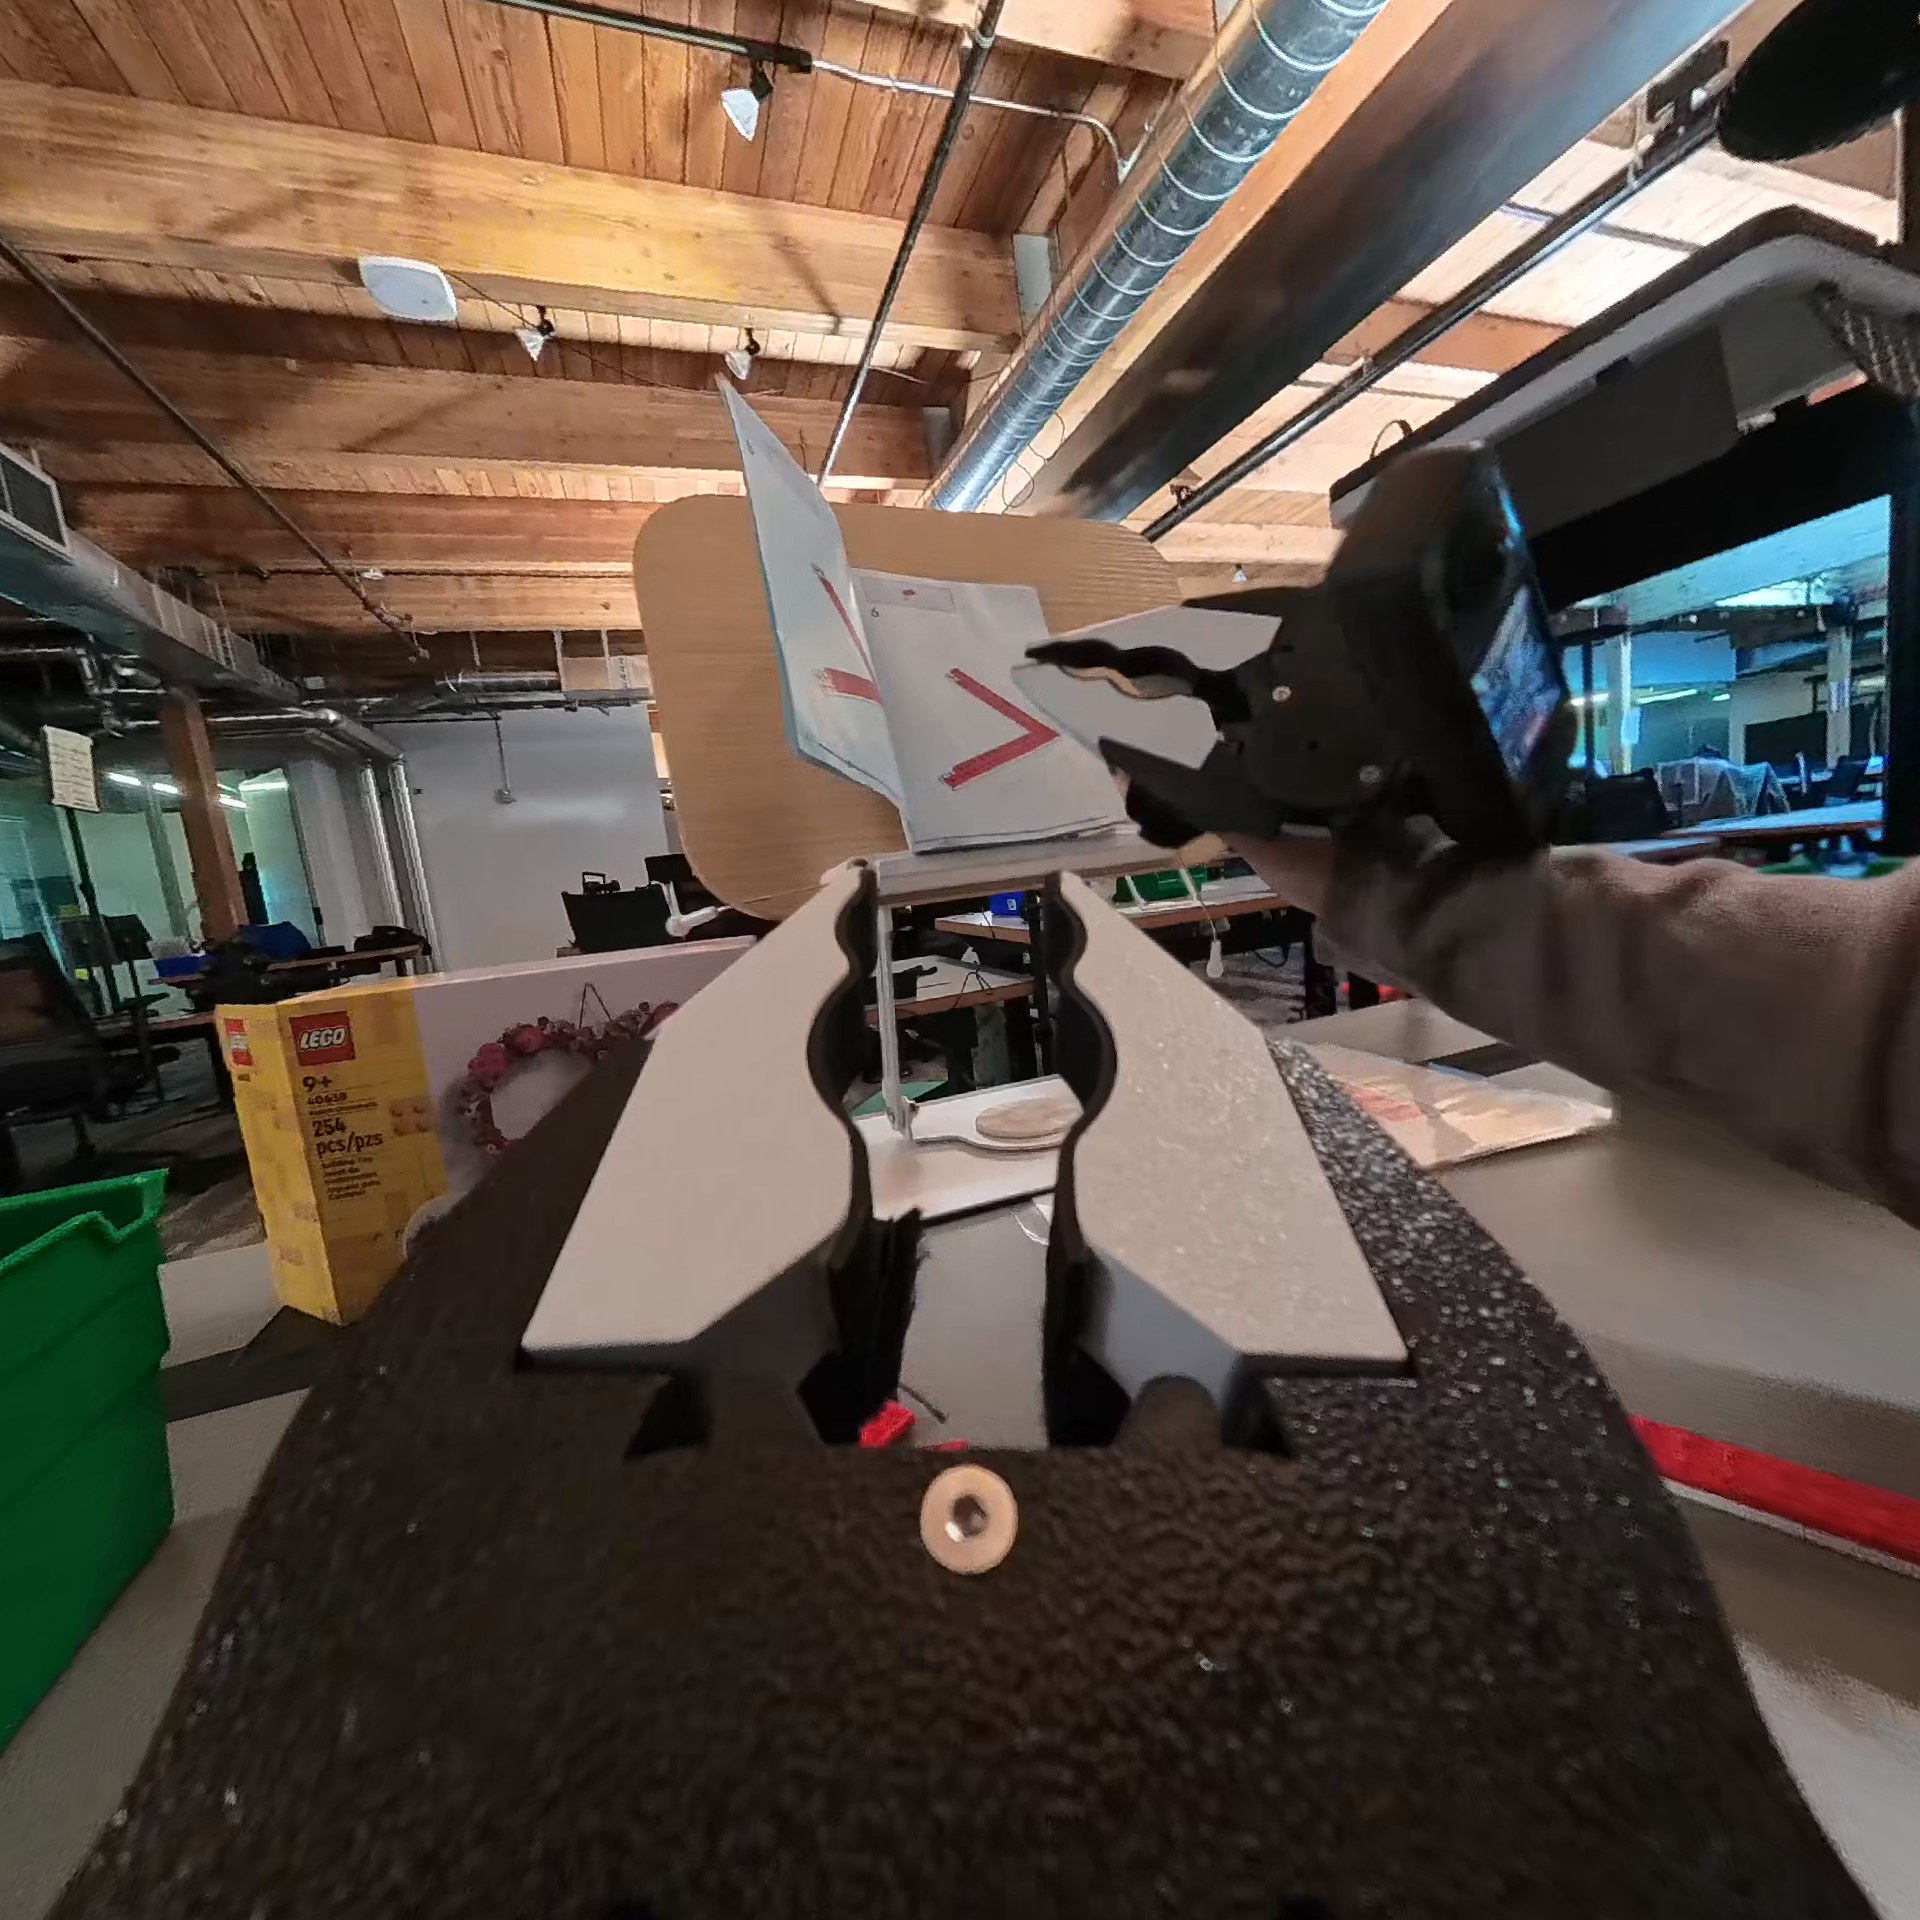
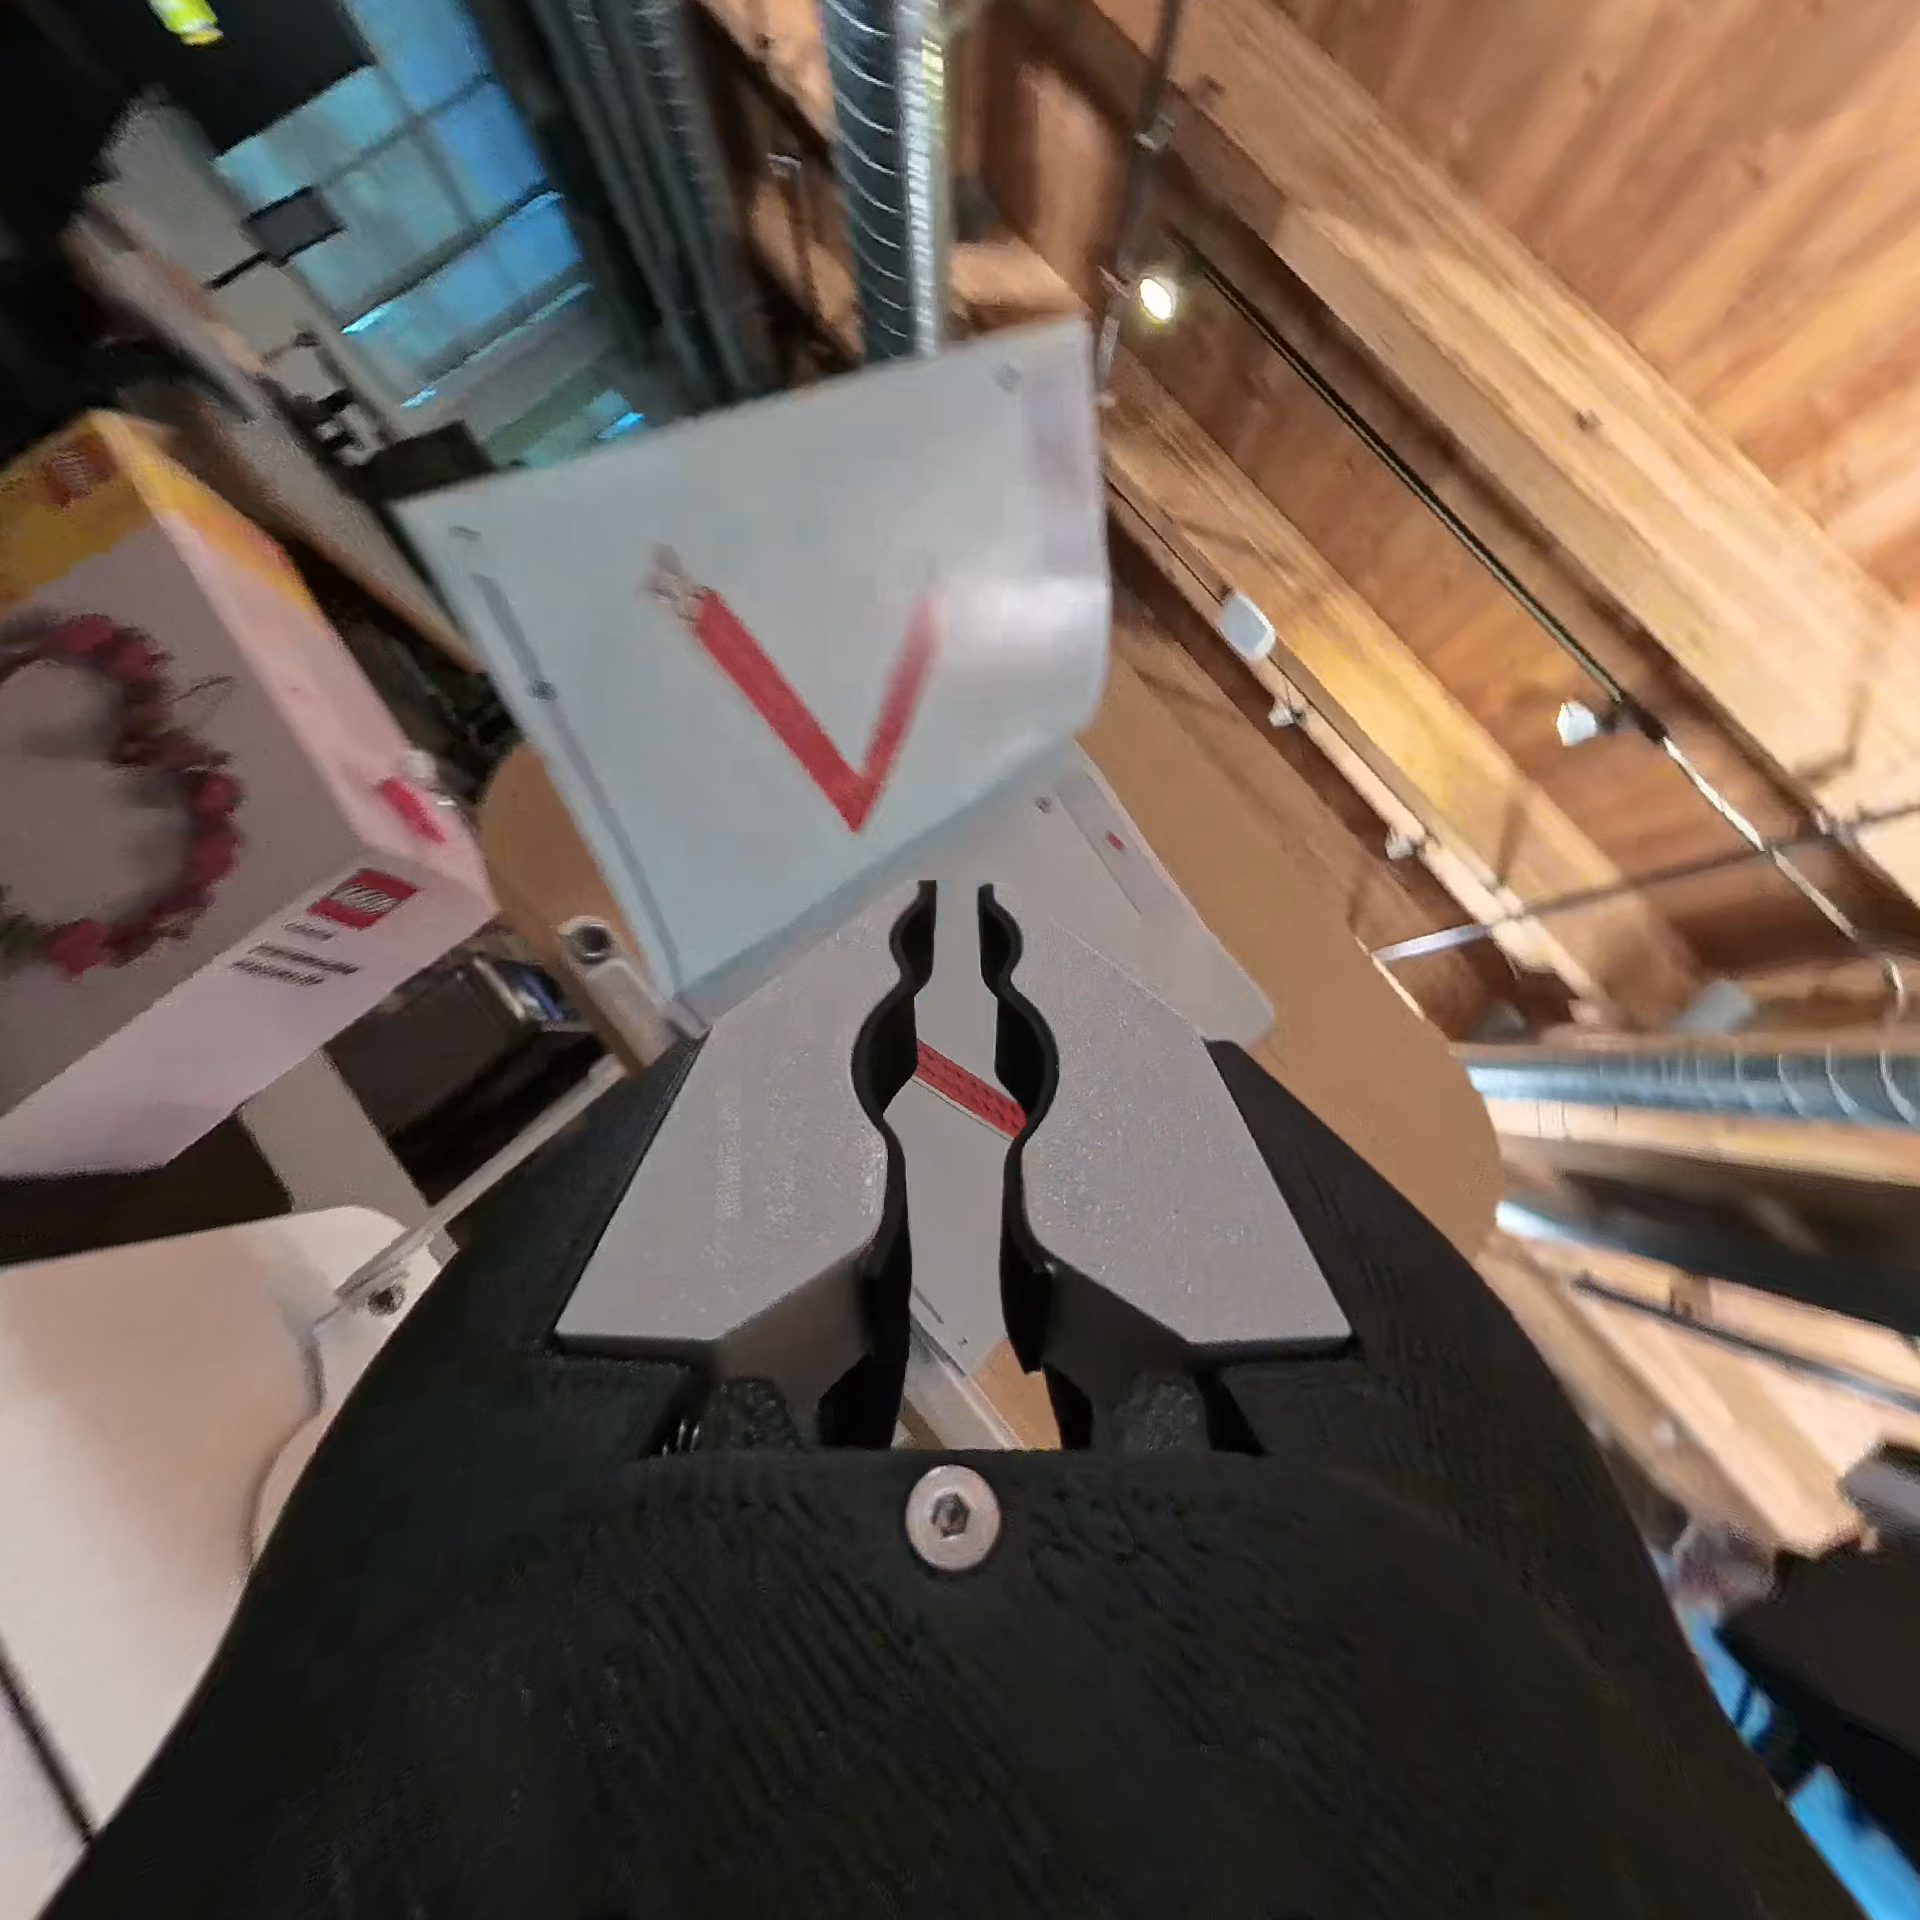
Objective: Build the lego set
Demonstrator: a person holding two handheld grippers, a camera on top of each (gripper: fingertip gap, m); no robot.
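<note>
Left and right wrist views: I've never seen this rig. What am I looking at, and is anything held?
No robot here: a person holds two hand grippers, each carrying a forward-looking camera. The left view shows its own left gripper, open and empty, aimed at a booklet propped on a stand. The right gripper reaches in at the booklet's pages. The right view shows it slightly parted beside a lifted page; whether it touches the page is unclear. On the table: a box, green bin.

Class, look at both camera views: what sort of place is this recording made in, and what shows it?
Probably an open-plan office or lab in a converted loft: exposed wooden ceiling beams, a bare metal duct, and rows of desks behind the instruction booklet.
</note>
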